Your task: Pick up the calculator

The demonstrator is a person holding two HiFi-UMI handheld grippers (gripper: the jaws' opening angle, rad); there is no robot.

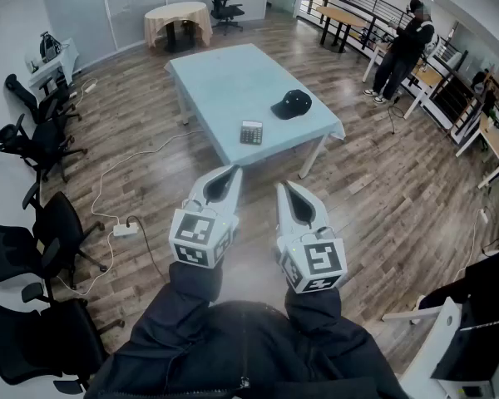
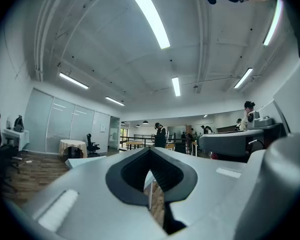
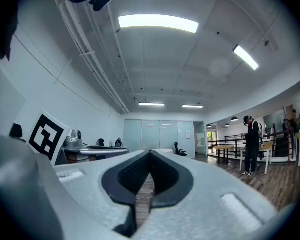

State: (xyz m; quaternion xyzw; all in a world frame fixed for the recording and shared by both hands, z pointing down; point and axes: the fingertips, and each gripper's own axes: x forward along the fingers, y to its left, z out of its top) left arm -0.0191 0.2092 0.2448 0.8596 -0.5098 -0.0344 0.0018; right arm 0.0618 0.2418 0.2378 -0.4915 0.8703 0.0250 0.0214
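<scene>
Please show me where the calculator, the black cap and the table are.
calculator (image 1: 251, 132): head view, middle of its keypad.
black cap (image 1: 292, 104): head view, top of its crown.
table (image 1: 220, 77): head view, bare part of its top.

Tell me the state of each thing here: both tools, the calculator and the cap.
Left tool: shut, empty.
Right tool: shut, empty.
Calculator: lying flat on the table, untouched.
Cap: resting on the table, apart from the calculator.
</scene>
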